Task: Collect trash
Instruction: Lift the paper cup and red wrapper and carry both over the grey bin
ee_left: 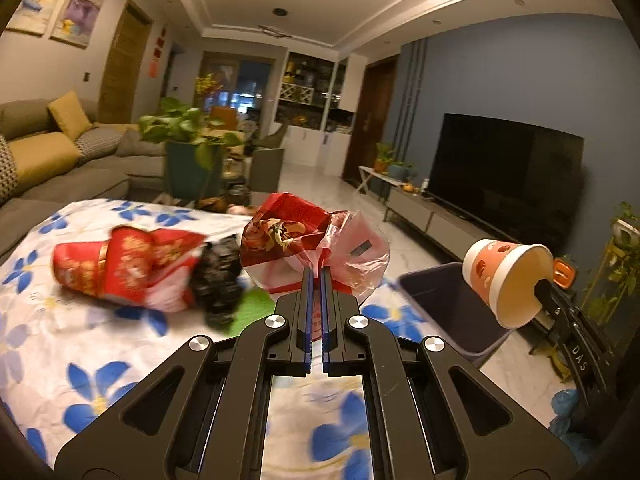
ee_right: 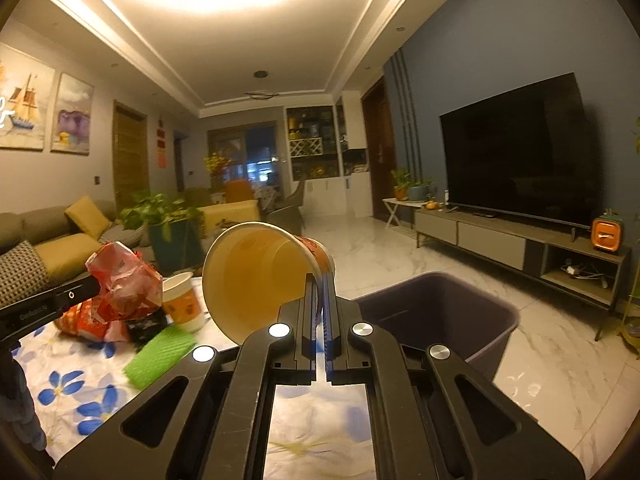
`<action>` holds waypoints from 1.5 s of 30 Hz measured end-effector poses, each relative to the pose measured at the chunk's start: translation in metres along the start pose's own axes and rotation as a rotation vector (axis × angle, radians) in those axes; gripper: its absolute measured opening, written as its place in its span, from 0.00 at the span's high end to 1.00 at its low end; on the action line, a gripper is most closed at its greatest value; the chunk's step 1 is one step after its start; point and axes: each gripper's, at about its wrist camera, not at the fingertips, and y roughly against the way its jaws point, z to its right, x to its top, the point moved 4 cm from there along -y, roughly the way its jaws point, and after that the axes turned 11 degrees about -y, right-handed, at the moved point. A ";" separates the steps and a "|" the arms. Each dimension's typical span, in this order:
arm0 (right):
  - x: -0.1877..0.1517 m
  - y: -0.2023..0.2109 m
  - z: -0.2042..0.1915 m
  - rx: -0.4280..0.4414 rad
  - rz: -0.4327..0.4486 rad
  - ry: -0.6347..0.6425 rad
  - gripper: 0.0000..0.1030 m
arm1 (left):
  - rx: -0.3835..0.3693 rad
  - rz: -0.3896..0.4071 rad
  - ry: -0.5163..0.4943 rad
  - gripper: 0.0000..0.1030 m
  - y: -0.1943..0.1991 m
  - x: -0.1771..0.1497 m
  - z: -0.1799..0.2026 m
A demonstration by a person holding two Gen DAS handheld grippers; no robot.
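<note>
While the left gripper [ee_left: 316,276] clamps a red plastic bag [ee_left: 312,240] above the floral tablecloth [ee_left: 80,360], the right gripper [ee_right: 320,280] pinches the rim of a tilted paper cup [ee_right: 256,276]; just beyond lies the purple bin [ee_right: 440,308], with red wrappers [ee_left: 124,268] further left on the cloth

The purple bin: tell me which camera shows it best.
The right wrist view. The purple bin shows there almost whole, with its open mouth and rim, just beyond the paper cup held in the right tool. The left wrist view shows only part of it, blurred, behind the cup.
</note>
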 end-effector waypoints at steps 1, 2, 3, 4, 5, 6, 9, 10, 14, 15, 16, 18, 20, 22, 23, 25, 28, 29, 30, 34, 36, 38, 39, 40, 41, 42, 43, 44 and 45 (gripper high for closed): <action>0.001 0.000 0.004 -0.008 0.004 -0.001 0.97 | -0.012 0.004 -0.005 0.98 -0.004 0.003 0.008; 0.003 -0.001 0.010 -0.022 0.011 -0.004 0.97 | -0.025 0.008 -0.009 0.98 -0.007 0.005 0.016; 0.006 -0.002 0.016 -0.032 0.015 -0.008 0.96 | -0.037 0.011 -0.016 0.98 -0.012 0.008 0.025; 0.007 -0.003 0.019 -0.040 0.018 -0.011 0.96 | -0.046 0.014 -0.021 0.98 -0.015 0.009 0.031; 0.008 -0.003 0.021 -0.047 0.021 -0.014 0.96 | -0.059 0.016 -0.028 0.98 -0.020 0.011 0.039; 0.010 -0.004 0.026 -0.059 0.025 -0.017 0.96 | -0.067 0.016 -0.033 0.98 -0.023 0.012 0.044; 0.015 -0.006 0.040 -0.090 0.040 -0.019 0.96 | -0.105 0.018 -0.049 0.98 -0.037 0.017 0.067; 0.016 -0.008 0.045 -0.100 0.043 -0.020 0.97 | -0.114 0.019 -0.053 0.98 -0.041 0.018 0.072; 0.020 -0.016 0.057 -0.135 0.054 -0.029 0.96 | -0.143 0.029 -0.078 0.98 -0.055 0.023 0.095; 0.021 -0.019 0.061 -0.144 0.058 -0.031 0.96 | -0.153 0.033 -0.083 0.98 -0.060 0.024 0.101; 0.022 -0.021 0.064 -0.152 0.062 -0.031 0.96 | -0.161 0.035 -0.087 0.98 -0.064 0.025 0.106; 0.024 -0.023 0.069 -0.164 0.069 -0.031 0.97 | -0.169 0.040 -0.093 0.98 -0.070 0.026 0.111; 0.026 -0.028 0.074 -0.175 0.076 -0.029 0.97 | -0.185 0.040 -0.093 0.98 -0.080 0.028 0.119; 0.027 -0.033 0.078 -0.184 0.080 -0.027 0.97 | -0.198 0.040 -0.094 0.98 -0.089 0.029 0.126; 0.026 -0.034 0.079 -0.186 0.080 -0.027 0.97 | -0.204 0.040 -0.095 0.98 -0.093 0.028 0.129; 0.026 -0.038 0.083 -0.193 0.081 -0.024 0.97 | -0.217 0.040 -0.097 0.98 -0.101 0.028 0.134; 0.025 -0.043 0.085 -0.206 0.083 -0.015 0.97 | -0.236 0.032 -0.095 0.98 -0.113 0.027 0.141; 0.023 -0.044 0.087 -0.211 0.083 -0.013 0.97 | -0.240 0.028 -0.097 0.98 -0.117 0.026 0.143; 0.022 -0.045 0.088 -0.215 0.081 -0.013 0.97 | -0.244 0.026 -0.100 0.98 -0.120 0.025 0.146; 0.021 -0.050 0.092 -0.228 0.077 -0.011 0.97 | -0.257 0.012 -0.103 0.98 -0.134 0.024 0.155; 0.019 -0.053 0.095 -0.233 0.074 -0.010 0.97 | -0.261 0.006 -0.105 0.98 -0.140 0.024 0.156; 0.019 -0.056 0.096 -0.234 0.069 -0.011 0.97 | -0.267 0.000 -0.110 0.98 -0.144 0.022 0.158; 0.018 -0.057 0.097 -0.236 0.068 -0.010 0.97 | -0.267 -0.002 -0.113 0.98 -0.147 0.021 0.159; 0.017 -0.058 0.097 -0.238 0.067 -0.010 0.97 | -0.269 -0.004 -0.113 0.98 -0.148 0.021 0.160; 0.018 -0.060 0.096 -0.238 0.065 -0.011 0.97 | -0.271 -0.007 -0.113 0.98 -0.150 0.020 0.160; 0.017 -0.061 0.097 -0.238 0.064 -0.013 0.97 | -0.272 -0.009 -0.112 0.98 -0.150 0.021 0.161; 0.018 -0.062 0.096 -0.238 0.063 -0.014 0.97 | -0.276 -0.013 -0.113 0.98 -0.152 0.020 0.162; 0.017 -0.063 0.096 -0.239 0.062 -0.013 0.97 | -0.279 -0.017 -0.114 0.98 -0.154 0.019 0.162; 0.017 -0.063 0.095 -0.241 0.063 -0.012 0.97 | -0.280 -0.019 -0.115 0.98 -0.155 0.019 0.164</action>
